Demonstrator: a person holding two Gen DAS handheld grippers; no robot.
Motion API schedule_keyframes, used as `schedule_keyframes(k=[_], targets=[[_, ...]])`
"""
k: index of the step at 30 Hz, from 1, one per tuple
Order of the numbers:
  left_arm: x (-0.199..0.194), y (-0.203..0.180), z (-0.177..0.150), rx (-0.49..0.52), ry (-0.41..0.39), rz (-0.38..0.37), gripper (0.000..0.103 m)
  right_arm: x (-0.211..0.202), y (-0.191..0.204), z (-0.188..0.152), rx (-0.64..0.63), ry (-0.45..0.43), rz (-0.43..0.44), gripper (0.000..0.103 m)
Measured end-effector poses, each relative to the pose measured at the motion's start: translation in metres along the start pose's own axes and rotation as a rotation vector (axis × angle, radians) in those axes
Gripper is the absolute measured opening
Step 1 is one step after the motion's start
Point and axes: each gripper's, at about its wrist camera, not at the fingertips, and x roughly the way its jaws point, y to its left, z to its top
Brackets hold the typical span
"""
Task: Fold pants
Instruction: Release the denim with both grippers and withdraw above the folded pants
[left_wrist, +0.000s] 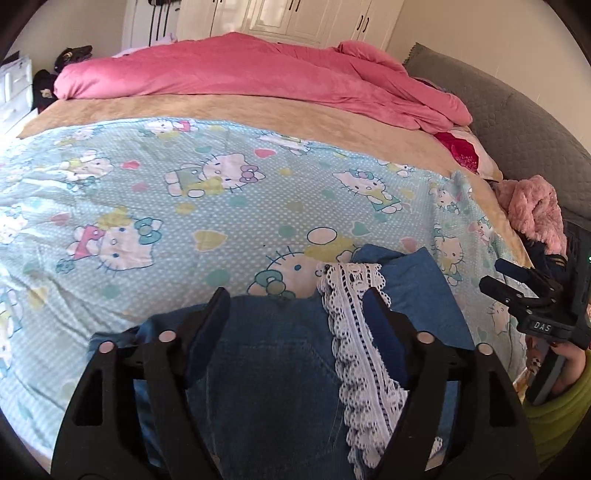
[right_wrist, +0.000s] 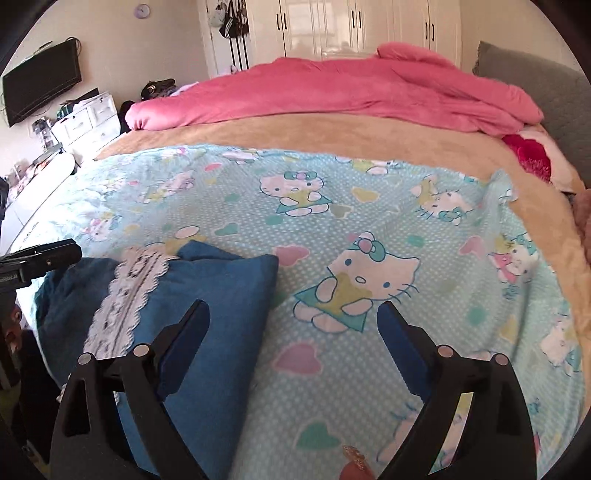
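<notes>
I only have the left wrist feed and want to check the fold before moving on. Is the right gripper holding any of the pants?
Observer: No. The right gripper stands open over the cartoon-print sheet; only its left finger overlaps the pants.
Operator: What does the folded edge look like from that side?
Observer: The denim ends in a doubled corner lying flat on the sheet, with the lace trim running down its left part.
Operator: Anything left of the bed I can't see?
Observer: A dark wall-mounted screen hangs above white drawers.
</notes>
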Motion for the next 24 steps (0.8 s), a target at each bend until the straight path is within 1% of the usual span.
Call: schedule_keyframes(k=[2, 6, 9, 14, 16, 20, 22, 23, 24], targets=[[-0.012, -0.002, -0.005, 0.011, -0.009, 0.005, 0.072, -0.012, 0.004, -0.003, 0.003, -0.014, 0.018, 0.093], [-0.03, -0.004, -0.015, 0.019, -0.028, 0.018, 0.079, -0.032, 0.013, -0.009, -0.013, -0.036, 0.025, 0.093], [-0.04, -0.003, -0.021, 0.009, -0.028, -0.006, 0.08, -0.044, 0.017, -0.014, -0.013, -0.046, 0.031, 0.093], [-0.049, -0.004, -0.037, -0.003, -0.007, -0.032, 0.08, -0.054, 0.026, -0.027, -0.015, -0.037, 0.052, 0.094], [-0.049, -0.003, -0.046, -0.027, 0.019, -0.054, 0.08, -0.055, 0.033, -0.036, -0.029, -0.025, 0.062, 0.094], [-0.04, -0.008, -0.07, -0.064, 0.093, -0.124, 0.08, -0.051, 0.047, -0.056, -0.057, 0.006, 0.086, 0.094], [-0.033, -0.015, -0.082, -0.075, 0.136, -0.156, 0.075, -0.046, 0.052, -0.067, -0.071, 0.027, 0.09, 0.094], [-0.03, -0.017, -0.086, -0.072, 0.151, -0.159, 0.075, -0.043, 0.055, -0.071, -0.081, 0.037, 0.094, 0.094], [-0.024, -0.022, -0.091, -0.064, 0.172, -0.148, 0.075, -0.04, 0.058, -0.076, -0.093, 0.048, 0.089, 0.094]])
